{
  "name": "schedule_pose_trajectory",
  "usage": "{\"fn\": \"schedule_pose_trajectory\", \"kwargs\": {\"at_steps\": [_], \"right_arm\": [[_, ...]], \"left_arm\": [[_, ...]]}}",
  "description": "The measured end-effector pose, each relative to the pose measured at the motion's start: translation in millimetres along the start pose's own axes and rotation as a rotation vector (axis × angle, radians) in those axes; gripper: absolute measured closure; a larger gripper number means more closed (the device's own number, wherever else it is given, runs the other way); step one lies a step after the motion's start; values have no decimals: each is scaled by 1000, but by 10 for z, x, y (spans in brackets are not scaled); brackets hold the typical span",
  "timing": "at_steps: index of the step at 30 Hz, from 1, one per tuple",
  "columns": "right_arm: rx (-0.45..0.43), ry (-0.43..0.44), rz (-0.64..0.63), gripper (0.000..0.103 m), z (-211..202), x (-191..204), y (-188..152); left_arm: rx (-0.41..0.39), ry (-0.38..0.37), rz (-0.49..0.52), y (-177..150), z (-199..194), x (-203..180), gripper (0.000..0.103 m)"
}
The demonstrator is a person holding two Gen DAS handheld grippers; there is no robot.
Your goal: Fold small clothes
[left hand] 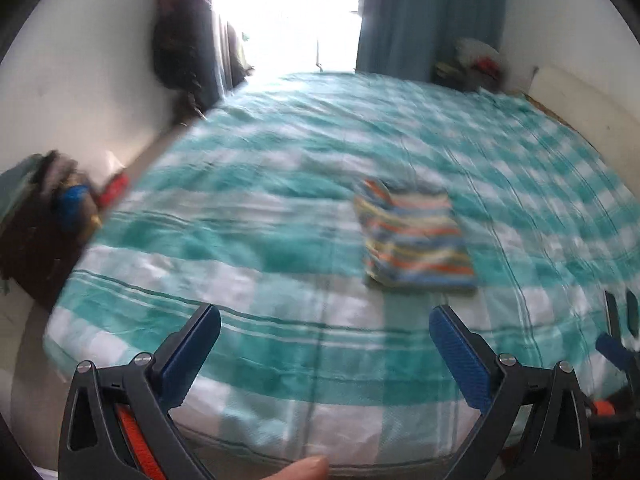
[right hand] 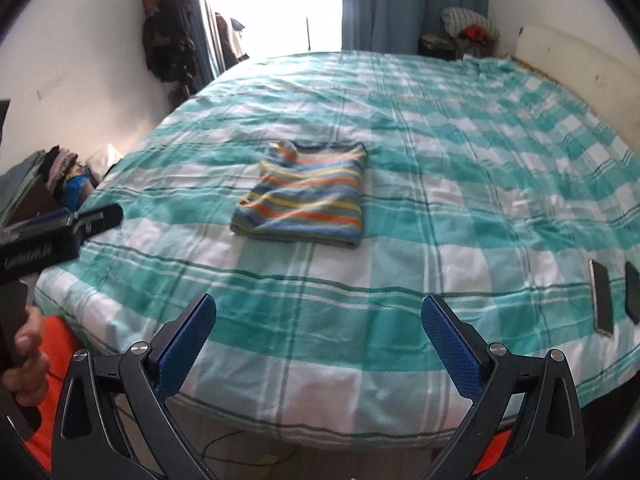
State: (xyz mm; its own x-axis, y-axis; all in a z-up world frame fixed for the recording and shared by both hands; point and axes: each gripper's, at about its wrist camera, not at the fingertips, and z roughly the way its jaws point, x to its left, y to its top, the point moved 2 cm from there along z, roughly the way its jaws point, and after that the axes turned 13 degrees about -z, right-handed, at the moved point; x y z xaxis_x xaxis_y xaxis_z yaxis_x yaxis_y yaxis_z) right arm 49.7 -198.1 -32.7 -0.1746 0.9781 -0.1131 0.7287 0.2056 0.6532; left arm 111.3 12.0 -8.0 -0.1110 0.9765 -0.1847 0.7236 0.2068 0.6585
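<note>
On a teal-and-white checked bedspread (left hand: 240, 208), seen through the blurred left wrist camera, a striped garment (left hand: 416, 240) lies folded into a compact rectangle, well ahead and to the right of the left gripper (left hand: 324, 326). Its jaws stand wide apart with nothing between them, hanging over the near edge of the bed. A fingertip (left hand: 304, 470) shows at the bottom of the frame. Part of the right gripper (left hand: 614, 350) appears at the far right edge, blurred. A cluttered dark stand (left hand: 44, 224) sits beside the bed on the left, and a blue curtain (left hand: 424, 16) hangs by the bright window.

From the right wrist camera, sharper, the striped garment (right hand: 304, 196) rests flat near the middle of the bedspread (right hand: 460, 152), apparently already folded. The right gripper (right hand: 318, 320) is likewise spread wide and empty, short of the cloth. The left gripper's body (right hand: 52, 236) juts in from the left, held by the left hand (right hand: 26, 364). Two phones (right hand: 602, 298) lie near the bed's right edge.

Any further pinch risks dragging the top layer and undoing the fold, since the knit looks soft and loosely stacked. A sweep to the right could knock the phones off the bed. Nothing blocks the approach to the garment.
</note>
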Motion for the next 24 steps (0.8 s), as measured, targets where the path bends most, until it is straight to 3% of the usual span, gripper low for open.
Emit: {"fn": "schedule_pose_trajectory", "kwargs": {"at_steps": [6,10,24], "right_arm": [[-26,-25,-10,0,-192,22,54],[-46,-34,-17,0,-270,39,117],[-7,-75,-50,0,-387,99,287]], "left_arm": [[-73,-36,59,71,-338,-25,0],[-125,8,83,99,-486,-43,0],[-12,75,112,11,-430,-65,0]]}}
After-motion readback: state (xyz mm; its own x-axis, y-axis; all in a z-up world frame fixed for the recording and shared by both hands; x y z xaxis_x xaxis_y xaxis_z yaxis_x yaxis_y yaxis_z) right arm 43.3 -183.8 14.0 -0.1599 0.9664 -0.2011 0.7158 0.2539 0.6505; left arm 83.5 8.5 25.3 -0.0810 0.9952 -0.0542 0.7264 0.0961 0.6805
